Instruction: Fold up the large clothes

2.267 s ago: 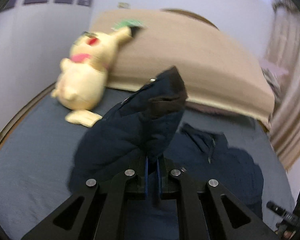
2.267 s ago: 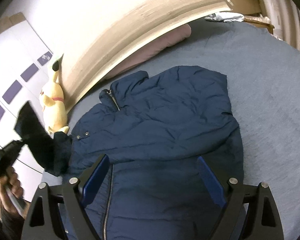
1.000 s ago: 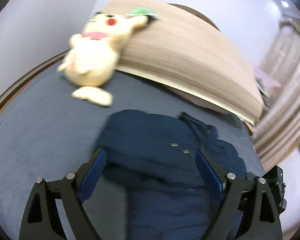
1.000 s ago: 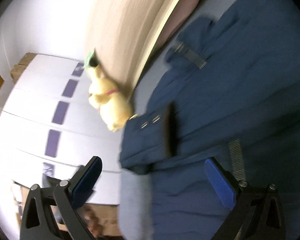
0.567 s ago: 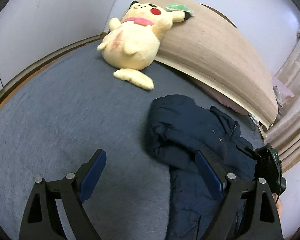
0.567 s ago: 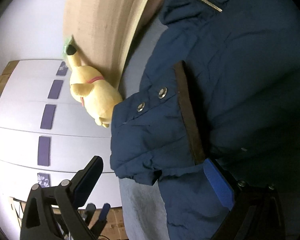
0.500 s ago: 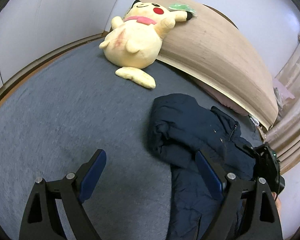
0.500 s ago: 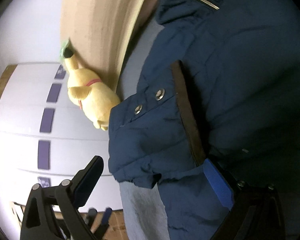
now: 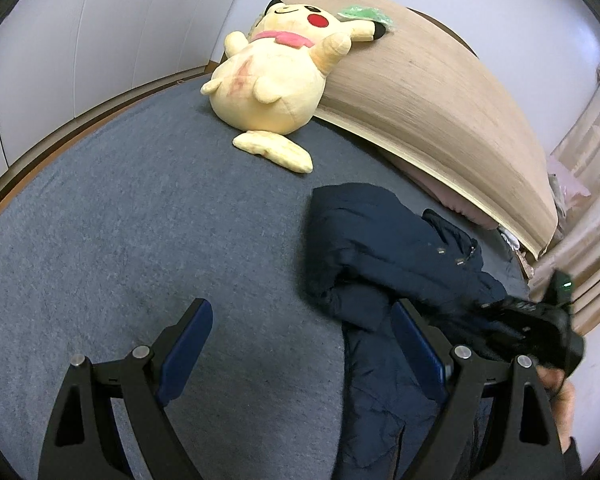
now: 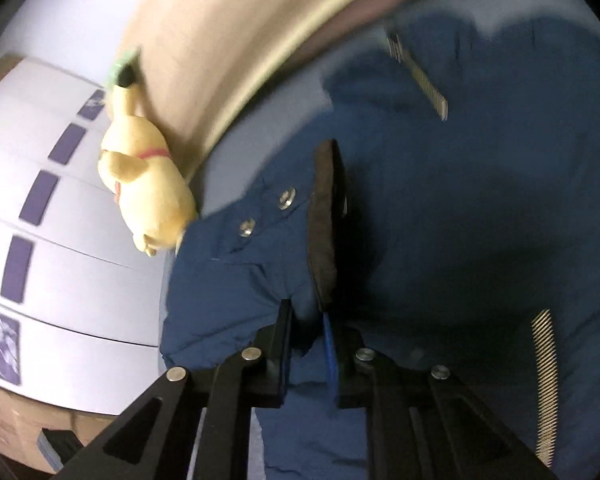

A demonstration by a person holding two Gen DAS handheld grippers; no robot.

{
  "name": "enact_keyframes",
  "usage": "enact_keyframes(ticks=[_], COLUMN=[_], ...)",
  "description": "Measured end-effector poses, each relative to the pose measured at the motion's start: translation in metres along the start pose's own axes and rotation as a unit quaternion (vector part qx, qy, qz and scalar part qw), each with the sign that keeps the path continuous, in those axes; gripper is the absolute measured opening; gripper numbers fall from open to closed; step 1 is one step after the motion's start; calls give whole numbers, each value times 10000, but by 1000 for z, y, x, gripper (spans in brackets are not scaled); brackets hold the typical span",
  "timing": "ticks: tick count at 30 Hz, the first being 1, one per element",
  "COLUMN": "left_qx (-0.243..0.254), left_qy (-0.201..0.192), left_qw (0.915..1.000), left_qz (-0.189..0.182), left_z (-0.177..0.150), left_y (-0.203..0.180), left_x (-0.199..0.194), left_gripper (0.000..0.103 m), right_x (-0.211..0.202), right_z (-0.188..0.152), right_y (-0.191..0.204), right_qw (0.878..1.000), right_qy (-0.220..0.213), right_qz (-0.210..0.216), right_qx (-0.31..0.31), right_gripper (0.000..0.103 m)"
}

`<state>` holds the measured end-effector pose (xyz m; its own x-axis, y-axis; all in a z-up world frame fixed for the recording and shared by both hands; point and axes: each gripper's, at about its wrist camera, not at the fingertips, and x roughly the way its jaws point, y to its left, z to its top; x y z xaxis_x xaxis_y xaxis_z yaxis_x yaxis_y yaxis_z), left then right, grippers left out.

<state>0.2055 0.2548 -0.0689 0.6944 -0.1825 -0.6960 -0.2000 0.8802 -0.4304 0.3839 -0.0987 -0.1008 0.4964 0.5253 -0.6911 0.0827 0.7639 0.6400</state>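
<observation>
Your right tool (image 10: 306, 330) is closing on the cuff end of the navy jacket (image 9: 384, 264) sleeve, which lies on the bed (image 9: 140, 240) at 4 o'clock from the plush (image 9: 276, 80). Puffy fabric could slip out when you lift. Left tool (image 9: 300, 344) hangs wide, holding nothing.

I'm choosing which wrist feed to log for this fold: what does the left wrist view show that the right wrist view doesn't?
Only the left wrist view: the open left claw over bare blue-grey bedding, nothing between its jaws, and the plush toy's face.
Only the right wrist view: the right claw closing on the sleeve cuff, the snap buttons and white wardrobe doors.
Both: the navy padded jacket, the yellow plush toy and the wooden headboard.
</observation>
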Motion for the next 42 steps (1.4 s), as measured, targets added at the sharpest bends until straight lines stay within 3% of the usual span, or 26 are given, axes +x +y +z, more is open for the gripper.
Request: enact_keyframes(ticks=[5, 10, 14, 19, 25, 32, 36, 42], left_qx=[-14, -267, -732, -1078, -1033, -501, 61, 784], left_qy=[-16, 151, 441, 783, 957, 630, 573, 698], left_qw=[9999, 9970, 9875, 9799, 9818, 9940, 9983, 9915], left_qz=[-103, -712, -1328, -1482, -1274, -740, -115, 768], left_z=[4, 7, 4, -4, -9, -6, -6, -14], left_y=[-13, -40, -62, -87, -105, -122, -136, -143], left_x=[2, 19, 45, 79, 105, 105, 120, 147], left_gripper=[91, 91, 91, 91, 91, 90, 90, 90], right_x=[-60, -113, -118, -109, -117, -141, -119, -101], right_z=[29, 59, 74, 78, 80, 73, 65, 54], right_y=[-11, -51, -78, -108, -112, -122, -156, -182], right_qw=[9964, 9885, 9845, 9822, 9790, 9712, 9741, 9761], right_qy=[-615, -1108, -1138, -1074, -1183, -1531, -1186, -969], right_qz=[-355, -856, -1198, -1431, -1511, -1622, -1847, -1903], right_qx=[-455, -564, -586, -567, -692, -840, -546, -396], right_gripper=[15, 15, 15, 15, 15, 15, 15, 15])
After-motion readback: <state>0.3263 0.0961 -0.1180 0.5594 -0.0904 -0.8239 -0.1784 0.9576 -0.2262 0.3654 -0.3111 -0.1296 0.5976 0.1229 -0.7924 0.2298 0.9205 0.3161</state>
